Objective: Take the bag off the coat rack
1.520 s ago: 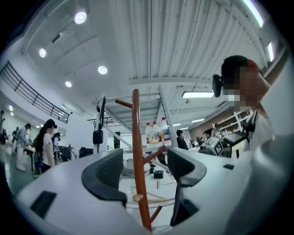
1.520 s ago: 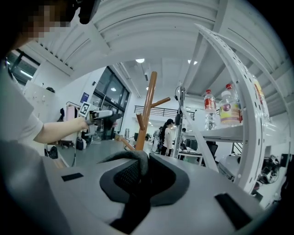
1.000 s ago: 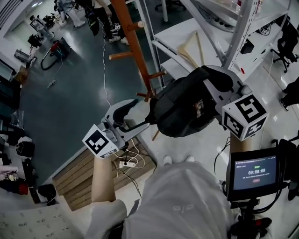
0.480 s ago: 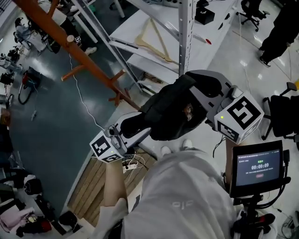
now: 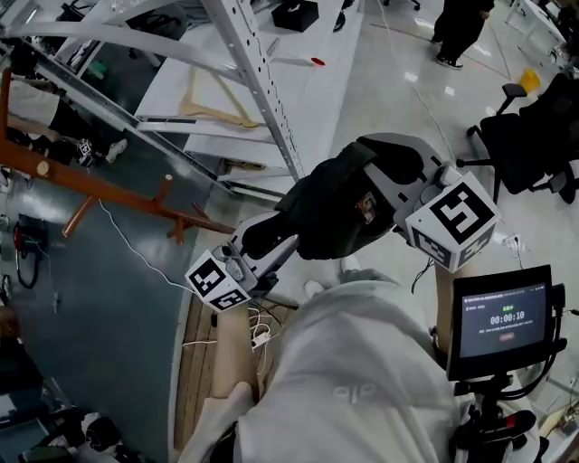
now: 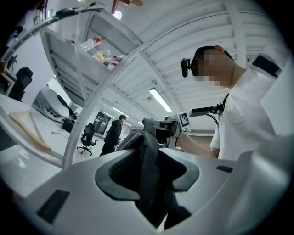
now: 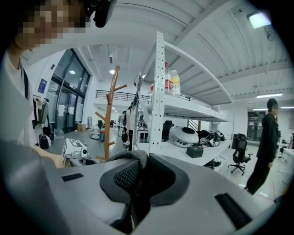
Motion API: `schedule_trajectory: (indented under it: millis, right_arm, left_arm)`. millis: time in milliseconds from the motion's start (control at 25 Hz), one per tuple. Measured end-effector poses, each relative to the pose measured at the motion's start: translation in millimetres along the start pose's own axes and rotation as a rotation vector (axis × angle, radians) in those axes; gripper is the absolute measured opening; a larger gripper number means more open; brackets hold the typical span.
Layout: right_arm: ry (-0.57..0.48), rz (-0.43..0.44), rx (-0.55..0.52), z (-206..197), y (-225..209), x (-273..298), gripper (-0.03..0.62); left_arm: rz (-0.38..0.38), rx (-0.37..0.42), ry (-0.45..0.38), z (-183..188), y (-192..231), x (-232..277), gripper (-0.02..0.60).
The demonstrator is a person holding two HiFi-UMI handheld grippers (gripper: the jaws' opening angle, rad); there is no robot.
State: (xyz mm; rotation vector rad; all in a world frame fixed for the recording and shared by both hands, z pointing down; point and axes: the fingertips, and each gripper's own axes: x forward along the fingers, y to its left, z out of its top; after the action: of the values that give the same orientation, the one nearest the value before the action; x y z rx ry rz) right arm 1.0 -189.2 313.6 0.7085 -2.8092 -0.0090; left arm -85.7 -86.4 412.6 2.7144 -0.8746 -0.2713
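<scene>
The black bag hangs between my two grippers in front of my chest, clear of the orange-brown coat rack, which stands off to the left. My left gripper is at the bag's lower left. Its jaws are closing, and a fold of dark bag fabric is pinched between the pads. My right gripper grips the bag's upper right, with black fabric clamped between its jaws. The coat rack also shows in the right gripper view, far behind the bag.
White metal shelving runs across the top, with a wooden hanger lying on it. A timer screen stands at the right. An office chair and a standing person are at the far right. Cables lie on the floor.
The bag and both grippers have swung away from the coat rack, which has slid to the far left of the head view. The left jaws have closed onto the bag's fabric.
</scene>
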Motion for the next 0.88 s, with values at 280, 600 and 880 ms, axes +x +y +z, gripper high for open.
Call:
schedule_trajectory:
  millis: [280, 600, 880]
  right_arm:
    - [0.027, -0.164, 0.034, -21.4, -43.0, -38.7, 0.044]
    - [0.053, -0.300, 0.058, -41.0, -74.3, -65.4, 0.043]
    - [0.065, -0.363, 0.078, -52.0, -84.8, -79.6, 0.043]
  left_arm:
    - [-0.060, -0.085, 0.000, -9.5, 8.3, 53.9, 0.156]
    - [-0.085, -0.171, -0.005, -20.8, 19.0, 96.8, 0.155]
    - [-0.101, -0.217, 0.003, -29.4, 17.3, 114.7, 0.153]
